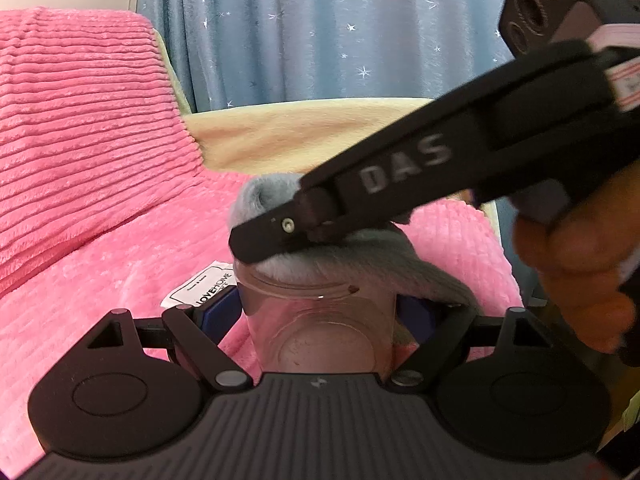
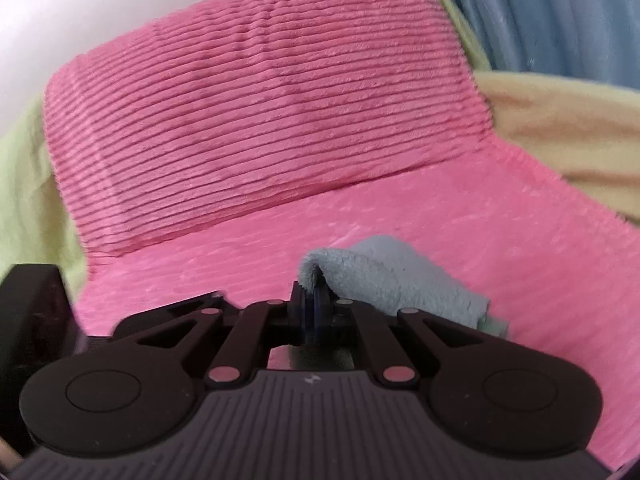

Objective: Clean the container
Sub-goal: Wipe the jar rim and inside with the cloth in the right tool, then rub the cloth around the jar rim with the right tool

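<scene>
A clear plastic container [image 1: 320,320] lies on its side between the blue pads of my left gripper [image 1: 320,312], which is shut on it; its open mouth faces away from the camera. My right gripper [image 1: 256,240] reaches in from the upper right, shut on a grey fluffy cloth [image 1: 360,256] that presses on the container's rim. A small dark speck [image 1: 353,289] sits on the rim. In the right wrist view my right gripper [image 2: 311,304] pinches the grey cloth [image 2: 392,280], which trails off to the right; the container is hidden there.
A pink ribbed blanket [image 1: 100,200] covers the seat and a pink cushion [image 2: 256,112] behind it. A white label [image 1: 200,286] lies on the blanket left of the container. A hand [image 1: 572,264] holds the right gripper. A blue starred curtain [image 1: 320,28] hangs behind.
</scene>
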